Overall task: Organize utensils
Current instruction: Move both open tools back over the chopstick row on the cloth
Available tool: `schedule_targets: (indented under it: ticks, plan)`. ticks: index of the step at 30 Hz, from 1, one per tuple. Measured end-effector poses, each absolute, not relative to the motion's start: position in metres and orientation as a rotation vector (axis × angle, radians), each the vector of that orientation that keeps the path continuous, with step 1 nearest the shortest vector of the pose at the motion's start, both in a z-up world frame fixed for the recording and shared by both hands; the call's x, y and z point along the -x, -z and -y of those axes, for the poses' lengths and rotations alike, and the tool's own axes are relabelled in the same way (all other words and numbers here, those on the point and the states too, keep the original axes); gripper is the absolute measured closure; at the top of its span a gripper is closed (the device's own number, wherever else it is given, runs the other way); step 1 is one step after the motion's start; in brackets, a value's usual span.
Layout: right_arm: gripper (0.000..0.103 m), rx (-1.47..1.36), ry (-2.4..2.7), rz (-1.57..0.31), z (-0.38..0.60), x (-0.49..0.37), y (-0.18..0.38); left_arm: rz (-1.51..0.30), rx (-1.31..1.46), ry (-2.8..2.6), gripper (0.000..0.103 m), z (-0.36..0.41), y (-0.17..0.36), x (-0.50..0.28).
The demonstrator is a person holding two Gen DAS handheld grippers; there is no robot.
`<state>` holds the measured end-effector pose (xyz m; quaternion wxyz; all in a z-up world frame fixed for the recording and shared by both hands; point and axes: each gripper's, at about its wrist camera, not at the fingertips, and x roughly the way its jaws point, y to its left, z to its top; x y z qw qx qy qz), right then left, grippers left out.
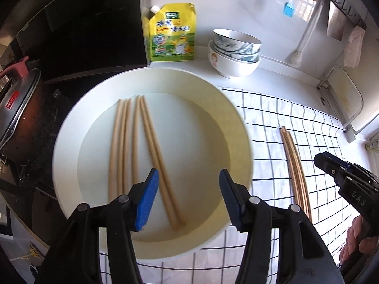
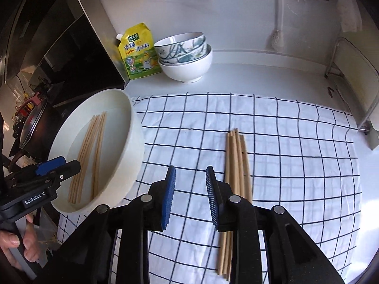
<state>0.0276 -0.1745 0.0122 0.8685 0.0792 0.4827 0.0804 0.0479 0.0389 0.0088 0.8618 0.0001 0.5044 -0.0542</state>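
Observation:
Several wooden chopsticks (image 1: 139, 146) lie in water in a large white basin (image 1: 71, 127); the basin also shows at the left of the right wrist view (image 2: 132, 142). My left gripper (image 1: 188, 196) is open and empty, hovering over the near ends of those chopsticks. A second bundle of chopsticks (image 2: 235, 163) lies on a white checked cloth (image 2: 296, 153); it also shows in the left wrist view (image 1: 295, 165). My right gripper (image 2: 190, 196) is open and empty above the cloth, just left of that bundle.
Stacked bowls (image 2: 187, 54) and a yellow refill pouch (image 2: 139, 52) stand at the back of the counter. A lidded pot (image 1: 16, 108) sits on the dark stove at the left. A metal rack (image 2: 355, 90) stands at the right.

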Motion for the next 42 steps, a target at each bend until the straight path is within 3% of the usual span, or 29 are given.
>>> schedule_targets:
  ticks: [22,42]
  plan:
    - [0.073,-0.191,-0.060,-1.071,0.287,0.004,0.037,-1.076,-0.059,0.243,0.047,0.097,0.002,-0.040]
    - [0.068,-0.166,-0.164,-1.093,0.278,0.008,0.064,-1.140,-0.090,0.195,0.044,0.119,0.037,-0.028]
